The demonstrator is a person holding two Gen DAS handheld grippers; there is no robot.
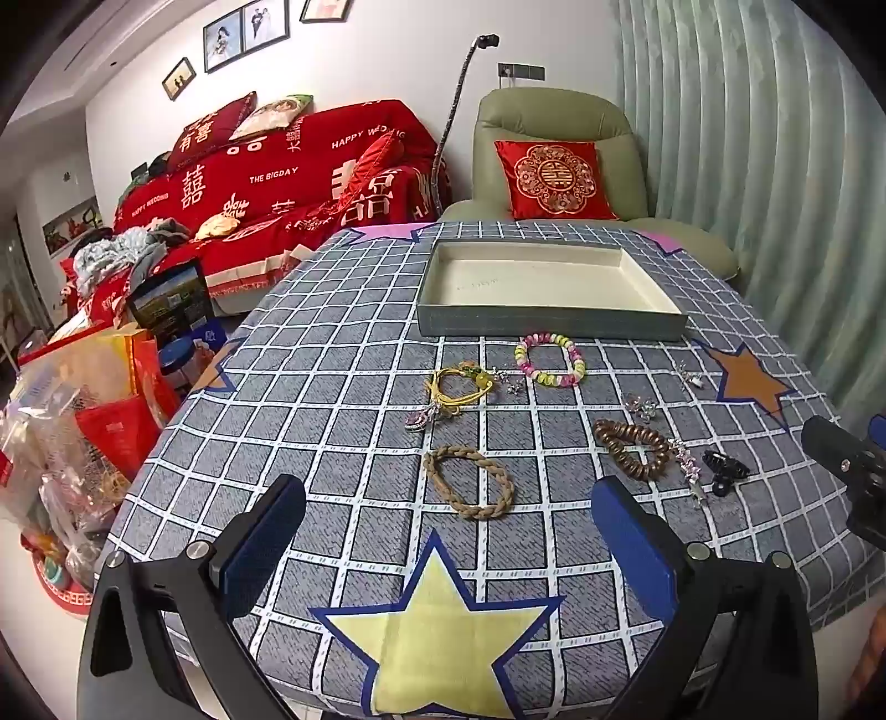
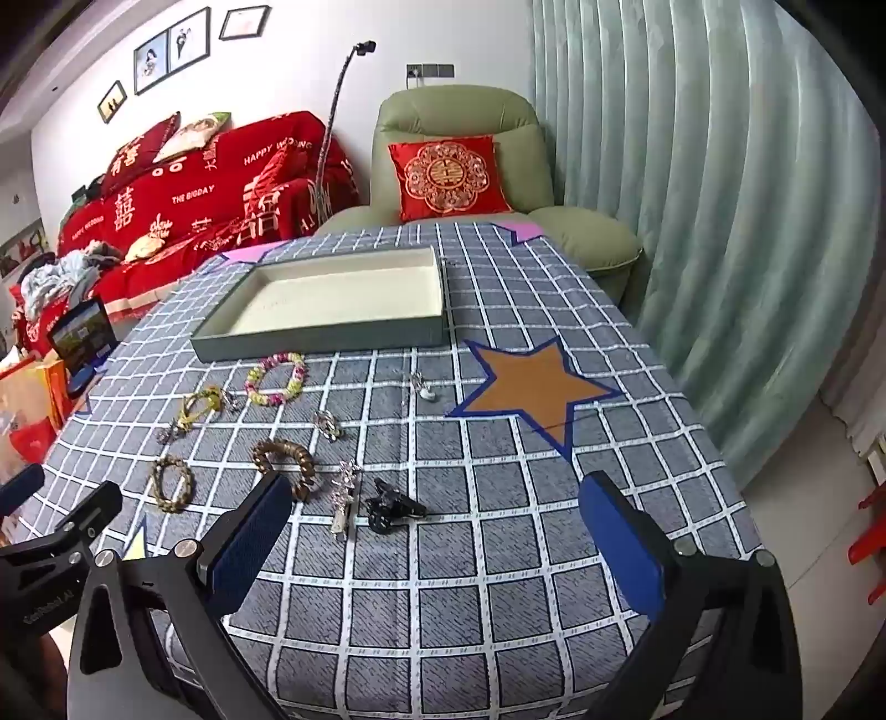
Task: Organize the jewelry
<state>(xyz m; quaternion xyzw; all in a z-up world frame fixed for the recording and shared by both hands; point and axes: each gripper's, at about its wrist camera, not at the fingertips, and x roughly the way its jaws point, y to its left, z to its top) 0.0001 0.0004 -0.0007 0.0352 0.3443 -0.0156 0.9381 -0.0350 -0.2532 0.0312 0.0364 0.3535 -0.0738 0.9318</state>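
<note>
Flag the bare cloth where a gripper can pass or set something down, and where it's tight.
Free: around the brown star, right of the jewelry; the near strip by the yellow star, under both open grippers; inside the empty tray. Crowded: the band between tray and grippers, from the yellow cord bracelet across to the black hair clip.

Beyond my table, a sofa (image 1: 288,183) under a red wedding throw fills the left of the frame, with framed photos (image 1: 246,33) on the white wall (image 1: 387,55) above it. At upper centre sits a pale green armchair (image 1: 554,119) holding a red embroidered cushion (image 1: 554,180). Pleated green curtains (image 1: 747,138) cover the right side.
</note>
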